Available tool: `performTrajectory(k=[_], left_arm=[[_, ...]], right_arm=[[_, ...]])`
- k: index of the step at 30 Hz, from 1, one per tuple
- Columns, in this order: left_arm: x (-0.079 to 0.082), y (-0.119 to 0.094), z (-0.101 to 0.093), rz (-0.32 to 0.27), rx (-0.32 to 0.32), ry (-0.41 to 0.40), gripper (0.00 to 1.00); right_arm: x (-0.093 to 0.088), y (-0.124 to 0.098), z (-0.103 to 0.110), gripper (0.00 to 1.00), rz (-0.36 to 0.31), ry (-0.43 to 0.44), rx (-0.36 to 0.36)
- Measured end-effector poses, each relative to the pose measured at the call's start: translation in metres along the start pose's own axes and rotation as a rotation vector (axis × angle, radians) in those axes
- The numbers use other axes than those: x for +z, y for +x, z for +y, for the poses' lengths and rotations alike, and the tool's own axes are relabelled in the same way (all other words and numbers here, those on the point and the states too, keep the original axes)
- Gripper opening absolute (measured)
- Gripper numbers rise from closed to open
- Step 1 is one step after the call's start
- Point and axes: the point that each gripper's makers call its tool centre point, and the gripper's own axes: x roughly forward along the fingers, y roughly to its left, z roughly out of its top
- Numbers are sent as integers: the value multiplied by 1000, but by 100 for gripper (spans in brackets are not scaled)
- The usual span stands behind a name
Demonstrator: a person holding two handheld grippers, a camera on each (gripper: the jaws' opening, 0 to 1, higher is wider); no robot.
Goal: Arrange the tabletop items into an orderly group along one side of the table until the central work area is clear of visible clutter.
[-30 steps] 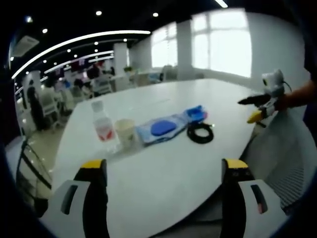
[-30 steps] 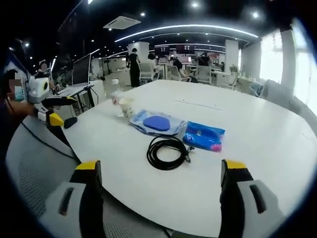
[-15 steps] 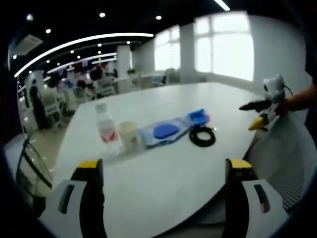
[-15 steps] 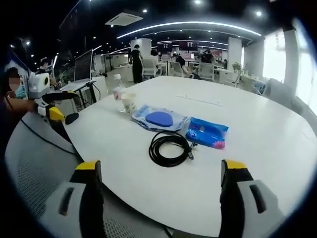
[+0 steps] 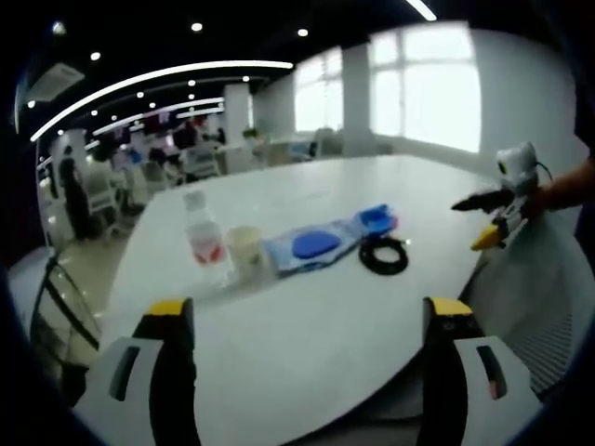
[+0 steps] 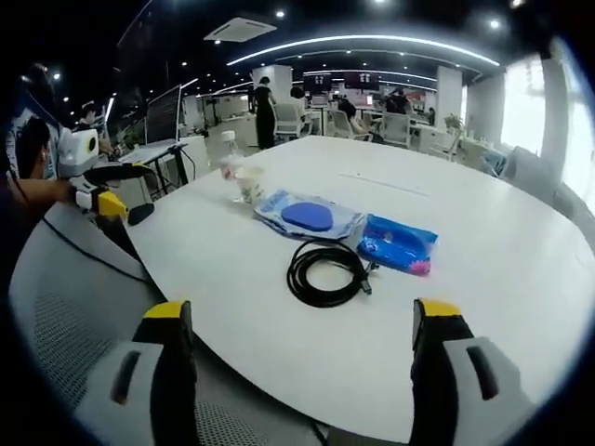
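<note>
On the white table (image 5: 307, 316) stand a clear water bottle (image 5: 202, 239) with a red label and a paper cup (image 5: 245, 252). Beside them lie a plastic bag with a blue disc (image 5: 311, 246), a blue packet (image 5: 376, 219) and a coiled black cable (image 5: 383, 255). The same items appear in the right gripper view: bottle (image 6: 228, 156), cup (image 6: 249, 184), bag with disc (image 6: 307, 216), packet (image 6: 398, 245), cable (image 6: 325, 273). My left gripper (image 5: 307, 321) is open over the near edge, empty. My right gripper (image 6: 297, 321) is open, empty, short of the cable.
Grey mesh chair backs (image 6: 65, 307) sit at the table's near edge. An office with desks, chairs and people (image 6: 265, 111) lies beyond. Bright windows (image 5: 428, 84) line the far wall. The table (image 6: 483, 307) is bare around the items.
Both views have shifted slightly as the hands moved; the items sit a little nearer in the right gripper view. Nothing on the table has moved. Both grippers stay open.
</note>
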Motion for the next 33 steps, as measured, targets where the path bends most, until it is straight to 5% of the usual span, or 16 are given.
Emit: performTrajectory(k=[33], left_arm=[[-3, 0, 0, 19, -5, -6, 98]], right_arm=[[-1, -1, -2, 97, -5, 49, -9]])
